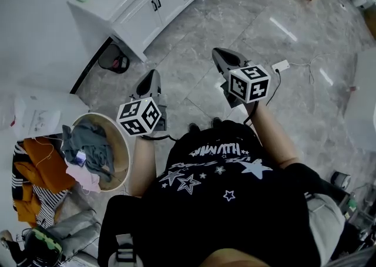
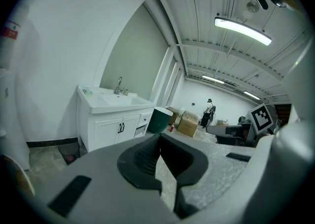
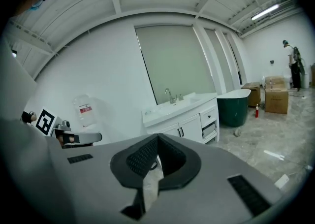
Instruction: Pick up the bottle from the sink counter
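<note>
Two grippers hang over the grey floor [image 1: 194,37], both aimed slightly down. The left gripper [image 2: 160,136] has its fingers [image 2: 143,158] pressed together with nothing between them. The right gripper [image 3: 157,137] has its fingers [image 3: 142,156] meeting at the tips, also empty. Ahead of both pairs of fingers, and well apart from them, stands a white vanity [image 1: 144,16]. Its worktop [image 2: 106,107] carries a tap [image 3: 169,95]. A small item [image 3: 180,97] sits just beside the tap. It may be the bottle, but it is too small to tell.
</note>
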Demonstrator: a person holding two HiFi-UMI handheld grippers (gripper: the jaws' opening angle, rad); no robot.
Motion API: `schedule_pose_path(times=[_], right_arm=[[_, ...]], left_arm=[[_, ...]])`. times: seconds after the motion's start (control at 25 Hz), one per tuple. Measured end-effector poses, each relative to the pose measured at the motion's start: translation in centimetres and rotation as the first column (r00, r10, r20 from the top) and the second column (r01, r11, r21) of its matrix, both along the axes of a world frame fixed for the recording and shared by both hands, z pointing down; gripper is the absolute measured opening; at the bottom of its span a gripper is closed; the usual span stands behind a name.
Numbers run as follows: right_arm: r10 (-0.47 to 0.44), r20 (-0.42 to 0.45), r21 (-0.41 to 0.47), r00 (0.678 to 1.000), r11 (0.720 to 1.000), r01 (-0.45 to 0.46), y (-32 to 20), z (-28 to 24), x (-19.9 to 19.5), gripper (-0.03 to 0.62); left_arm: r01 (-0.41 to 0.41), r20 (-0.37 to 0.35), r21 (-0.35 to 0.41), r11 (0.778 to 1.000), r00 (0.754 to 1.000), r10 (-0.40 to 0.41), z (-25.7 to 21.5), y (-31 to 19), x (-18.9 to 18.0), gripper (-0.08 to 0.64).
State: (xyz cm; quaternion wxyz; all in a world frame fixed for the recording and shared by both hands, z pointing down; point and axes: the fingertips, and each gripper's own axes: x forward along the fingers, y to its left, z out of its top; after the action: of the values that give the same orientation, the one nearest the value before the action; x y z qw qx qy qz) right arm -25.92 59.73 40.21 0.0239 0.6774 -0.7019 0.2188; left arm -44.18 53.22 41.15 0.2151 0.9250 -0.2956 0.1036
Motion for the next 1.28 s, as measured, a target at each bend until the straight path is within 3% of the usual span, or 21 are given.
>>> schedule_pose_path(times=[0.32,0.64,0.88,1.28], right_arm=[[0.046,0.009,-0.018,0.999,0.999,-0.046,-0.7,1.7,0.2,0.006],[0.043,0.036,-0.018,0.998,0.999,-0.042,-6.3,3.3,3.4,0.006],[0.024,0.063,-0.016,0.998,1.0,-0.023,-14.1,4.4,9.2,0.006],[-0.02,0.099,-0.027,0.995,0.999,0.023,-27.1,4.2,22.1,0.006]], left_arm=[[-0.027,0.003,-0.044,0.999,1.0,0.027,2.0,-1.4,-0.7,0.009],[-0.03,0.031,-0.047,0.998,0.999,0.032,3.0,-6.1,2.2,0.009],[0.007,0.041,-0.04,0.999,0.999,-0.005,3.0,-13.5,7.1,0.009],[0.07,0.044,-0.034,0.997,0.997,-0.069,1.6,-25.3,19.4,0.009]])
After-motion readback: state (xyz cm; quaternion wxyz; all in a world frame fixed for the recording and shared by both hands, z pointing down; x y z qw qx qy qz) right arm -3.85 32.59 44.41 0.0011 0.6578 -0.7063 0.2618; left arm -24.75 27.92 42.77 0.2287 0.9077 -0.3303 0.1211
